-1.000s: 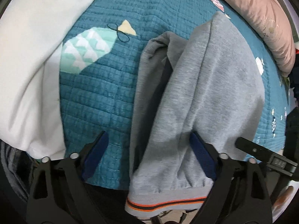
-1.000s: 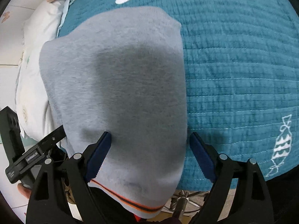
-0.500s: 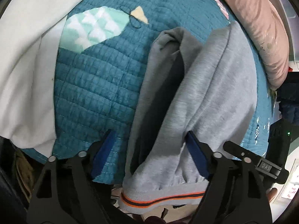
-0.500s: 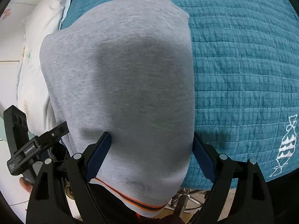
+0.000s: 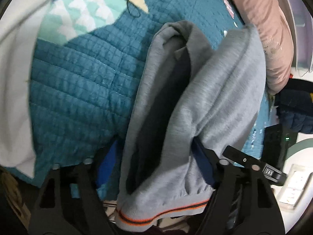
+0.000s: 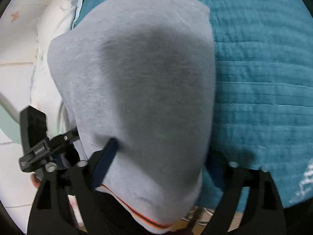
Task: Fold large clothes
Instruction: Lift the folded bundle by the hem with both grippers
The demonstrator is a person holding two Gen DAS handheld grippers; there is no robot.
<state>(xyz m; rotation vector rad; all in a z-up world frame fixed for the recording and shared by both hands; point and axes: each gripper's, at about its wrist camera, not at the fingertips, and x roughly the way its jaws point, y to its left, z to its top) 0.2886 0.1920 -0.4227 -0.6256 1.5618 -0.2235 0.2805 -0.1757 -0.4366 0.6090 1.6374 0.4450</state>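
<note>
A grey sweatshirt lies folded lengthwise on the teal quilt, its orange-and-black striped hem hanging over the bed's near edge. My left gripper stands open and straddles the hem end. Its right pad touches the cloth and its left pad sits just beside the fold. In the right wrist view the same sweatshirt fills the middle. My right gripper straddles it near the hem. Its jaws are opening, with cloth between them and the right pad half hidden behind the cloth's edge.
A white sheet covers the quilt's left side, and a pink duvet lies along the far right. A dark blue garment is heaped off the bed. White pillows lie left of the quilt. The bed edge runs just under both grippers.
Both grippers have sunk and tipped down toward the hem end, so the sweatshirt looks larger. The right gripper's jaws have widened. The sweatshirt itself has stayed put.
</note>
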